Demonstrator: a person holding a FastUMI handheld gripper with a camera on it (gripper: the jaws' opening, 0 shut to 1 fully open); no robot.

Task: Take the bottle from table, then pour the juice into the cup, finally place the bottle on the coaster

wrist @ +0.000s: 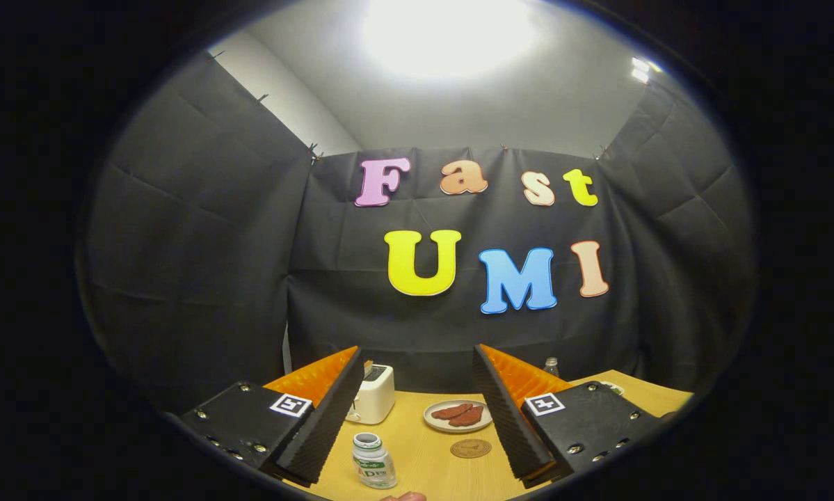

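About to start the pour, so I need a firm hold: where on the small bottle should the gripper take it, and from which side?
Grip the bottle around its labelled body, below the narrower neck. It stands upright with its mouth open, so come in level from the near side, one finger on each flank. The gripper is open, and the bottle sits between its fingers, nearer the left one, so shift slightly left first.

The tongs (417, 417) are held spread wide apart, both fingers (323, 424) angled forward and upward, nothing gripped between them.

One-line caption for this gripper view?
Open tongs hover above the table, small bottle between the fingers, coaster, plate of food and toaster beyond.
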